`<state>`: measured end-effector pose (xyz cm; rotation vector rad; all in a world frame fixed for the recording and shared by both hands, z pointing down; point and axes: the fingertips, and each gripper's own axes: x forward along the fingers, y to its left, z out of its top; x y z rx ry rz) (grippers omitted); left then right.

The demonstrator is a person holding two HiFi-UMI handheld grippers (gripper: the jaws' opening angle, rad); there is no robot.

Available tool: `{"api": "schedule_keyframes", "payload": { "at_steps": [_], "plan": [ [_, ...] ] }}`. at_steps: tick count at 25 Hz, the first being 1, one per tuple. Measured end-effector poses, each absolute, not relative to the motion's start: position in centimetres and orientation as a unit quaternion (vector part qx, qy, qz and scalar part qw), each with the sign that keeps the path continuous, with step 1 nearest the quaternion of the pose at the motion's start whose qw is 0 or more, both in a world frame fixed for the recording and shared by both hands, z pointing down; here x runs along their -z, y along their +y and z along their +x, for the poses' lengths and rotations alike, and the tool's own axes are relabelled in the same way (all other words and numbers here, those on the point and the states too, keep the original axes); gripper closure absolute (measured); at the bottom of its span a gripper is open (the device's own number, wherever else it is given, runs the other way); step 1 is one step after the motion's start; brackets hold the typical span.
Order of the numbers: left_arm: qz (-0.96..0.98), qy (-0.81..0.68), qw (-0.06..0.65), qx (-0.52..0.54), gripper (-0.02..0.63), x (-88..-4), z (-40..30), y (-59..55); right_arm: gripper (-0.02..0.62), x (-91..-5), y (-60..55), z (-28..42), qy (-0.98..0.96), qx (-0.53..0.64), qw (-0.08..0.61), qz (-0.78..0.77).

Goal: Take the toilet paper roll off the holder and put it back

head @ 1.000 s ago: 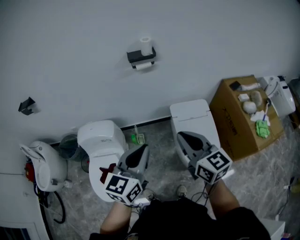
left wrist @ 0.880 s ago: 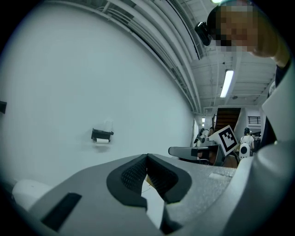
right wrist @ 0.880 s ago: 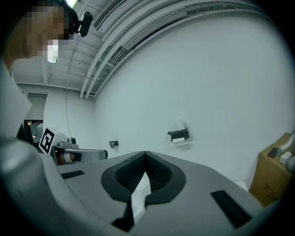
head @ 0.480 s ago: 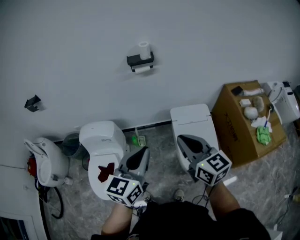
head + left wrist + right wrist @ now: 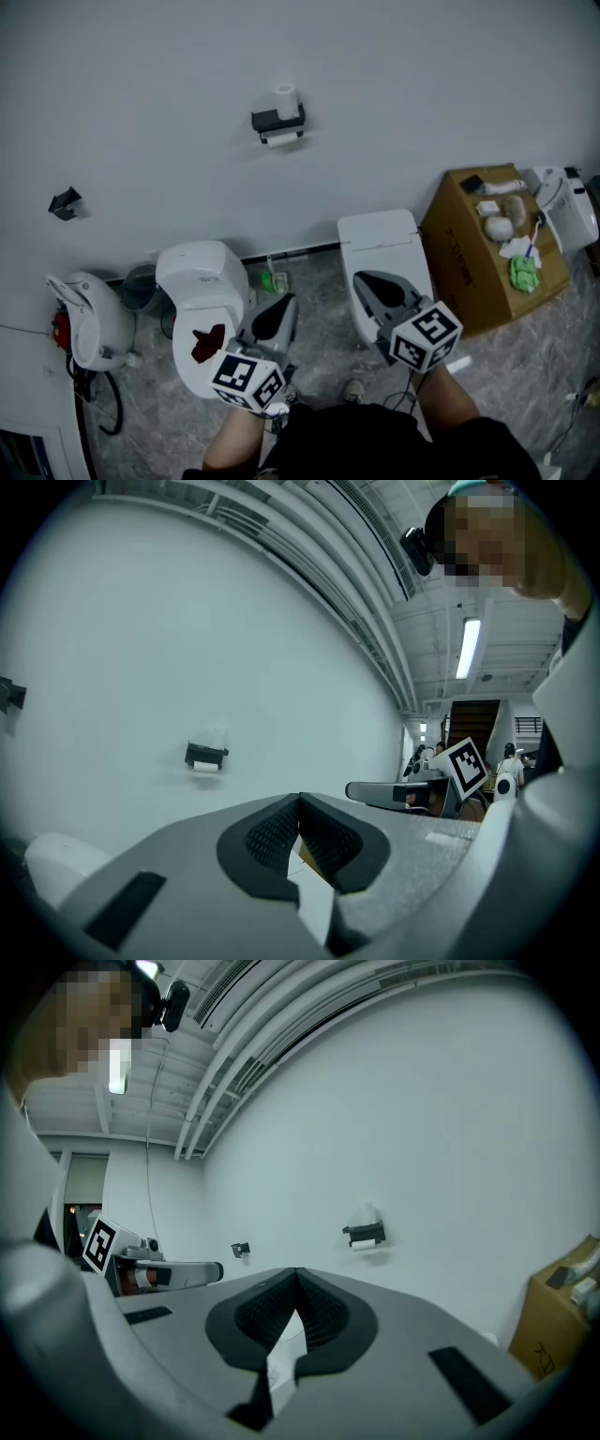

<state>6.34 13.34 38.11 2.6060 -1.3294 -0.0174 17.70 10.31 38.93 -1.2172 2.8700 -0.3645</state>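
Grippers being held clenched and empty.
The left gripper (image 5: 284, 302) and right gripper (image 5: 364, 278) are being pointed toward 12 o'clock, above two toilets (image 5: 202, 272); farther that way, the toilet paper roll (image 5: 282, 138) is being carried by its wall holder (image 5: 270, 119).

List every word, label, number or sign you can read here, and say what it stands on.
Nothing here is readable as text.
Cardboard box: dark print on its side, too small to read.
Rounded toilet: faint mark on its tank, too blurred to read.
Left gripper and right gripper: their cubes show square marker patterns, no words.
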Motion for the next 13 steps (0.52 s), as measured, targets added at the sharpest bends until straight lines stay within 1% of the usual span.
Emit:
{"api": "schedule_keyframes", "payload": {
  "at_steps": [13],
  "plan": [
    [0.887, -0.451, 0.099, 0.010, 0.603, -37.77, 6.11, 14.16, 0.597, -38.52, 11.12, 17.51, 0.916, 0.112, 0.004, -0.386]
  ]
}}
